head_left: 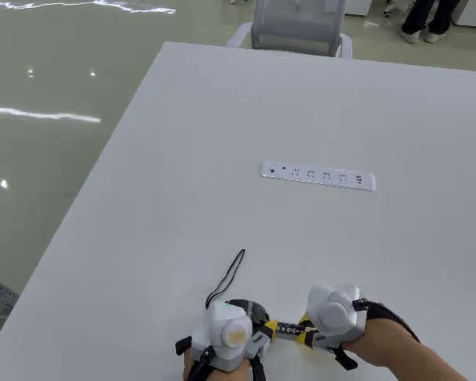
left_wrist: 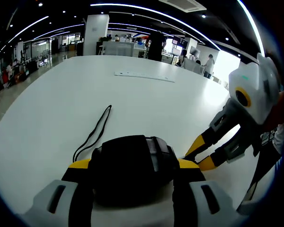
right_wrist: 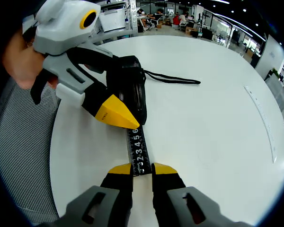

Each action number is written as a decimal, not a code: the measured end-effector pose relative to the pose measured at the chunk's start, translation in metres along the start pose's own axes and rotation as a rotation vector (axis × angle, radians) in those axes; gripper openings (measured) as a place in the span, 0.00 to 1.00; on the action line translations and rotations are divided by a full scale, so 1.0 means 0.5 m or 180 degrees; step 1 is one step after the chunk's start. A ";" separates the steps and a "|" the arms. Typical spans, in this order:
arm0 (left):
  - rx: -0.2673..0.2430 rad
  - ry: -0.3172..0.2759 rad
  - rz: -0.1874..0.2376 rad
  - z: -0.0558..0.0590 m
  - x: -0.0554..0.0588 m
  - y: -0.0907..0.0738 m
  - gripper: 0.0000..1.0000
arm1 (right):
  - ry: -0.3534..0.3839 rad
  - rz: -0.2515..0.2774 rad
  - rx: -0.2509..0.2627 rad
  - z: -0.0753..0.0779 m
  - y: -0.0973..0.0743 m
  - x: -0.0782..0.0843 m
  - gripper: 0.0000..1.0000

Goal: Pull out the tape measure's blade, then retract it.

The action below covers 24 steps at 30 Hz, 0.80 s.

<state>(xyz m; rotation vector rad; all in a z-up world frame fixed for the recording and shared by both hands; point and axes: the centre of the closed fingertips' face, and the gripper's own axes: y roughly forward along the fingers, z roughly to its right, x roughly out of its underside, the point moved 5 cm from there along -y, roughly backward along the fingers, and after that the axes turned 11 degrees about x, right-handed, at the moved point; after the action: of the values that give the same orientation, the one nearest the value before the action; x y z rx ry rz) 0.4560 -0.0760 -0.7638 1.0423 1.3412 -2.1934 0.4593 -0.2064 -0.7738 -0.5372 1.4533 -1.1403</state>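
My left gripper [left_wrist: 133, 164] clamps the black tape measure [right_wrist: 130, 85], my right gripper [right_wrist: 142, 169] pinches the blade [right_wrist: 136, 149] just beside it — barely drawn out (retraction not yet begun).

Open white table [head_left: 222, 119] stretches ahead and to both sides of the grippers, giving wide passage. A flat power strip [head_left: 317, 175] lies well ahead, low on the surface. Nearer, a thin black cord [head_left: 226, 278] trails forward from the tape measure [right_wrist: 130, 82], which sits clamped in the left gripper [left_wrist: 133, 165]. The short blade [right_wrist: 138, 151] bridges the narrow gap to the right gripper [right_wrist: 142, 169], which pinches it, leaving no way between them. A grey chair [head_left: 297, 28] stands at the far edge
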 end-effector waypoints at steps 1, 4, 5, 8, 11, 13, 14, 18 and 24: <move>0.0001 0.0000 0.0000 0.000 0.000 0.000 0.65 | -0.0001 0.0004 0.0000 -0.001 0.000 -0.001 0.14; 0.0003 0.0001 0.0001 0.000 0.000 -0.001 0.65 | -0.0002 0.0010 -0.0003 0.000 0.003 -0.002 0.14; 0.0004 0.0000 0.0001 0.000 0.000 -0.001 0.65 | -0.0003 0.0011 -0.0002 0.000 0.003 -0.002 0.14; 0.0005 0.0002 0.0000 0.001 0.000 -0.001 0.65 | -0.0007 0.0012 -0.0005 -0.002 0.001 -0.007 0.14; 0.0006 0.0007 -0.0005 0.001 0.000 -0.001 0.65 | -0.0007 0.0013 -0.0010 -0.003 0.004 -0.009 0.14; 0.0008 0.0010 -0.0005 0.001 0.000 -0.001 0.65 | -0.0010 0.0014 -0.0015 -0.003 0.005 -0.011 0.14; 0.0008 0.0009 -0.0006 0.001 0.000 -0.001 0.65 | -0.0011 0.0011 -0.0016 -0.003 0.006 -0.012 0.14; 0.0015 0.0007 -0.0009 0.001 0.000 -0.002 0.65 | -0.0020 0.0011 -0.0026 -0.004 0.007 -0.016 0.14; 0.0023 0.0005 -0.0009 0.001 0.000 -0.002 0.65 | -0.0028 0.0013 -0.0032 -0.005 0.012 -0.021 0.14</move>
<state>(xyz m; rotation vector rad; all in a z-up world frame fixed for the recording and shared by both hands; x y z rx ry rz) 0.4553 -0.0759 -0.7633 1.0456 1.3372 -2.2016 0.4612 -0.1943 -0.7742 -0.5452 1.4526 -1.1267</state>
